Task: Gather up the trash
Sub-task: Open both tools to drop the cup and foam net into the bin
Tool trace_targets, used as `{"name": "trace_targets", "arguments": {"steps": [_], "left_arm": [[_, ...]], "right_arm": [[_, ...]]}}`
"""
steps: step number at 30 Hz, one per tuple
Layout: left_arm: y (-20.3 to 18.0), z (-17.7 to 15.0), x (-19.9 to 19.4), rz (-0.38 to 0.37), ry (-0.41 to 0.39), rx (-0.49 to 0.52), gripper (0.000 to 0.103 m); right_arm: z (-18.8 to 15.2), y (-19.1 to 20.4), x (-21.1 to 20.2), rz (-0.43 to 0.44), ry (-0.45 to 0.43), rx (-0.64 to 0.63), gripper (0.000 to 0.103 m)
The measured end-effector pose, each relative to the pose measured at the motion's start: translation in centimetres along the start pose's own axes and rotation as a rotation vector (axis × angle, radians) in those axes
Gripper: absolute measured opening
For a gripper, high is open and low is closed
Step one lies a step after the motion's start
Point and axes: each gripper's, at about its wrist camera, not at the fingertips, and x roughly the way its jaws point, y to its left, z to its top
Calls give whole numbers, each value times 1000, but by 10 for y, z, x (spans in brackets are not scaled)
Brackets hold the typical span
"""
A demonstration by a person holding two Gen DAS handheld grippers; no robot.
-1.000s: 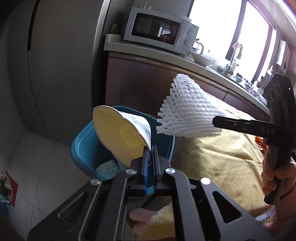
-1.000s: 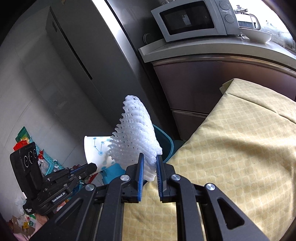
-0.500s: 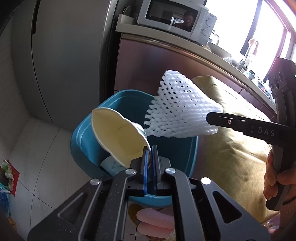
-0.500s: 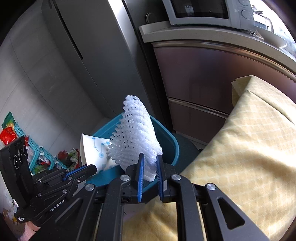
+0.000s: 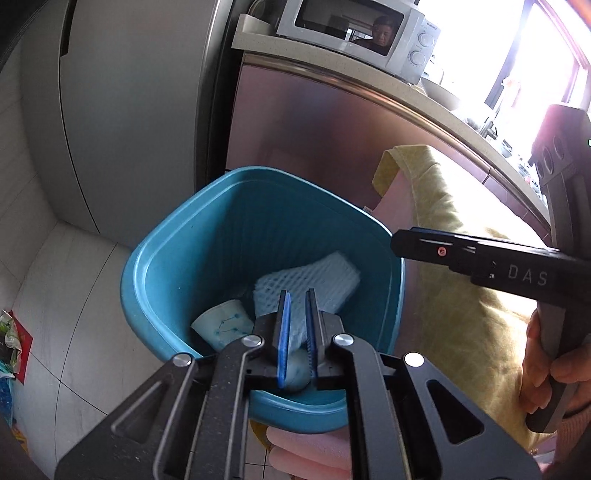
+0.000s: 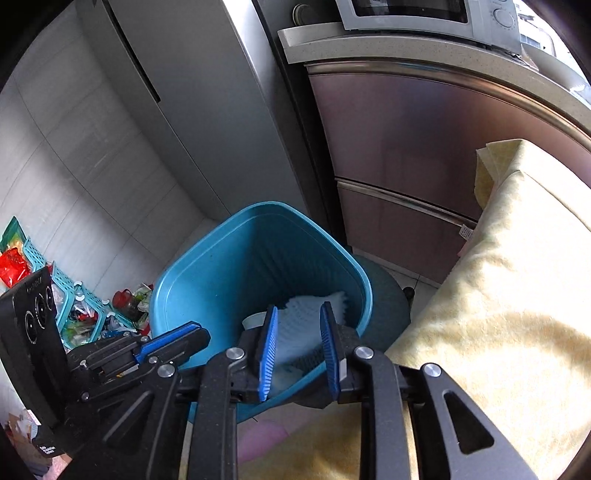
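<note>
A blue trash bin stands on the floor below both grippers. Inside it lie a white foam fruit net and a paper cup with a blue line pattern, on its side. My left gripper hangs over the bin's near rim, its blue pads a narrow slit apart with nothing in them. My right gripper is above the bin, its jaws opening and empty. Through their gap I see the foam net lying below. The right gripper reaches in from the right.
A grey fridge and a brown cabinet with a microwave stand behind the bin. A yellow cloth covers the table on the right. Baskets and litter crowd the floor at left. A dark round stool sits behind the bin.
Both grippers dropped toward the bin. The left let go of the paper cup and the right let go of the foam net; both now lie inside the bin.
</note>
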Motion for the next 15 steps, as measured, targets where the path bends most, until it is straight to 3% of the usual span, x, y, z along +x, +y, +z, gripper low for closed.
{"name": "trace_targets", "arguments": {"steps": [8,15], "left_arm": [[-16,0,-31,-37,-75,33,17],[-52,-2,-73,-117,-166,117,31]], "right_arm": [[-10,-9,-27,45,-48,36,23],[-19,-13,-83,91,-160,29,23]]}}
